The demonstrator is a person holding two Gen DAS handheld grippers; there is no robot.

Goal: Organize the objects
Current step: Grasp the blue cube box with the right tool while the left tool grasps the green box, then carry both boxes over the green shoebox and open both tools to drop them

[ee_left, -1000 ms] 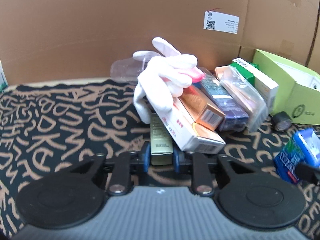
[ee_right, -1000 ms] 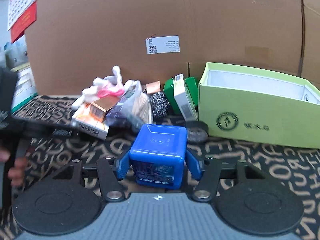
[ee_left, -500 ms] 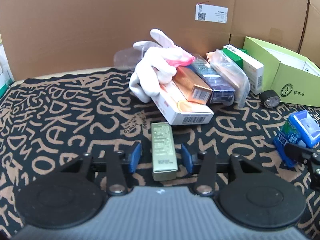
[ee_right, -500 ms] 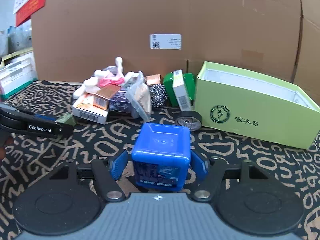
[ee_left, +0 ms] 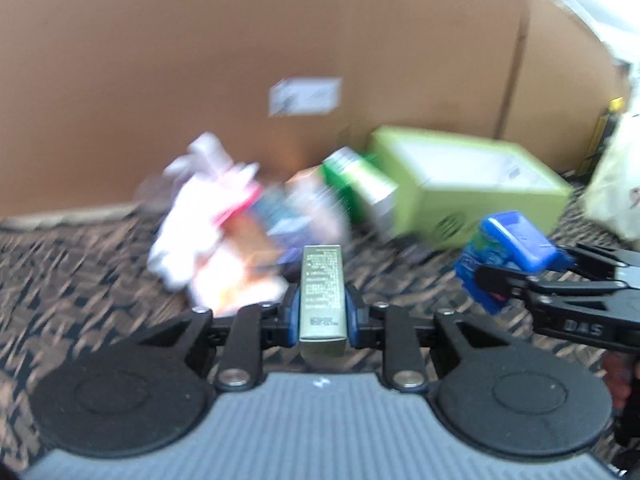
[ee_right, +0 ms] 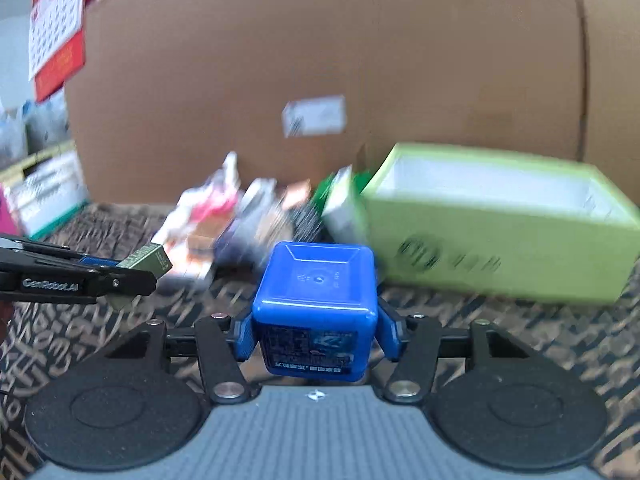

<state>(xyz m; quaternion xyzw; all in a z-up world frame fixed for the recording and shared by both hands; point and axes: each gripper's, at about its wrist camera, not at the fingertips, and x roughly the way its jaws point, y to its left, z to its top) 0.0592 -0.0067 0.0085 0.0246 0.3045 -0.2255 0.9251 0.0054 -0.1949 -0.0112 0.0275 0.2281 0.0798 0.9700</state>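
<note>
My left gripper [ee_left: 322, 312] is shut on a slim gold-green box [ee_left: 322, 292] and holds it above the patterned cloth. It also shows at the left of the right wrist view [ee_right: 120, 276], with the gold-green box [ee_right: 146, 260] in it. My right gripper [ee_right: 316, 332] is shut on a blue square container [ee_right: 316, 304], lifted off the cloth. The blue container also shows in the left wrist view [ee_left: 508, 248], held at the right. An open lime-green box [ee_right: 500, 236] stands at the back right. Both views are motion-blurred.
A pile of cartons, a white glove and bagged items [ee_left: 240, 220] lies at the back middle. A cardboard wall [ee_right: 320, 60] closes the back. A green-and-white carton [ee_left: 360, 184] leans by the lime-green box [ee_left: 460, 192]. A white bag [ee_left: 616, 184] is at far right.
The left gripper closed on the gold-green box and lifted it off the cloth. Both grippers rose and swung toward the right, with the blue container still held.
</note>
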